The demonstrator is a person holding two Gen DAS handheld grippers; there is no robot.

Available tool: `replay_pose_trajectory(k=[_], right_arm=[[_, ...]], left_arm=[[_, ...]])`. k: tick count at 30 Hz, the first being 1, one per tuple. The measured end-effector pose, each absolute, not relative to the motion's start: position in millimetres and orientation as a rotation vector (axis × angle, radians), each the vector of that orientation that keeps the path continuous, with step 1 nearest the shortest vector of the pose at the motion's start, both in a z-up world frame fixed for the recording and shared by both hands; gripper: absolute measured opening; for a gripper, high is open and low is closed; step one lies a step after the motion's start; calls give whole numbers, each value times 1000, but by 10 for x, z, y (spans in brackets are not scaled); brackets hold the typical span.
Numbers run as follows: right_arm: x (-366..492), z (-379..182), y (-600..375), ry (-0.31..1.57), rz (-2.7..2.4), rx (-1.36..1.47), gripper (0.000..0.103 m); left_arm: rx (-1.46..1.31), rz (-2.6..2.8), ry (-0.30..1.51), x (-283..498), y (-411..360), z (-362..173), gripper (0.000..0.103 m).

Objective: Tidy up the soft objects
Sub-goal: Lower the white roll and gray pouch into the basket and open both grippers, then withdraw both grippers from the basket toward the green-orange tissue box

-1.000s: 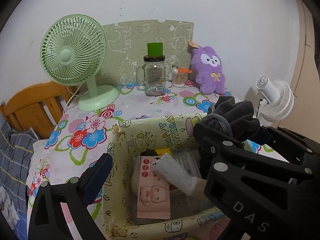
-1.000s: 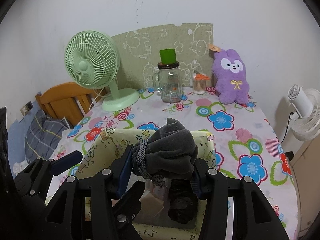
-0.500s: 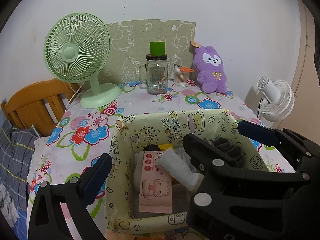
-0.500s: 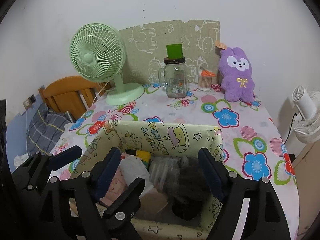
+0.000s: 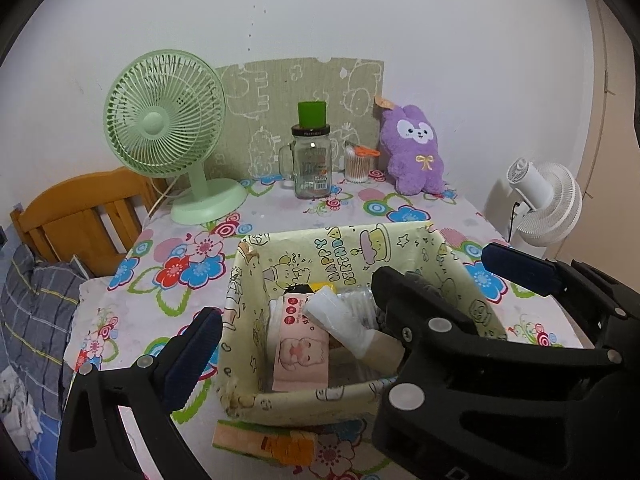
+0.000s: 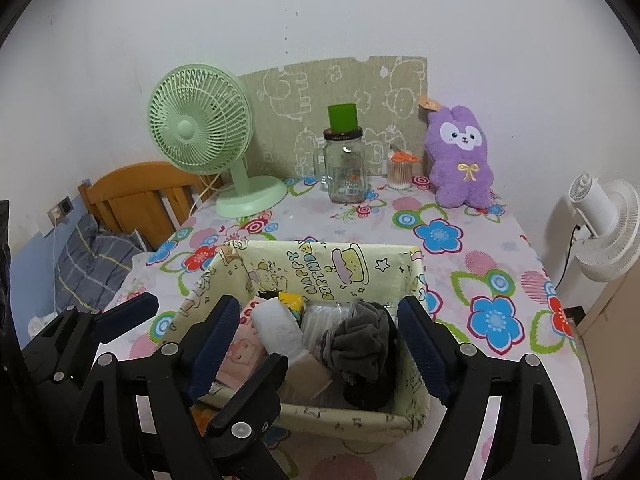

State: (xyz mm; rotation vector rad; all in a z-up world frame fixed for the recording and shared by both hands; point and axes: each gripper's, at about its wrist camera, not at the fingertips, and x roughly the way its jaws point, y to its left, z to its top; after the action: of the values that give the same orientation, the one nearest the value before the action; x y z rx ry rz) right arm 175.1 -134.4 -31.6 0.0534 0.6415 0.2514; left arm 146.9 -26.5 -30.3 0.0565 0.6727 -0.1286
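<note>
A yellow-green "Happy Birthday" box (image 6: 320, 268) stands on the flowered tablecloth. A grey cloth bundle (image 6: 360, 344) lies inside it at the right, beside a white roll (image 6: 280, 328), a pink tissue pack (image 5: 300, 352) and a clear bag. My right gripper (image 6: 318, 308) hovers over the box's near side, open, with nothing between its pads. My left gripper (image 5: 296, 320) is open too and empty, just left of it, with one finger outside the box's left wall. A purple plush rabbit (image 6: 460, 160) sits at the back right against the wall.
At the back stand a green fan (image 6: 208, 140), a glass jar with a green cup on it (image 6: 344, 168) and a cotton swab pot (image 6: 400, 172). A white fan (image 6: 600, 224) is off the table's right edge. A wooden chair (image 6: 140, 196) and plaid bedding are on the left.
The right gripper held the grey bundle above the box, then opened; the bundle now lies in the box. Both grippers have drawn back a little from the box.
</note>
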Motion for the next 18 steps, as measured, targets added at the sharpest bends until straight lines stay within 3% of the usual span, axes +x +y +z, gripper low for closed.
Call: replay_pose_trajectory(k=[18], right_arm=[[1228,-85,-1433,563,236,54,84]], left_arm=[[64,-136,603,996,-335,-107,102]])
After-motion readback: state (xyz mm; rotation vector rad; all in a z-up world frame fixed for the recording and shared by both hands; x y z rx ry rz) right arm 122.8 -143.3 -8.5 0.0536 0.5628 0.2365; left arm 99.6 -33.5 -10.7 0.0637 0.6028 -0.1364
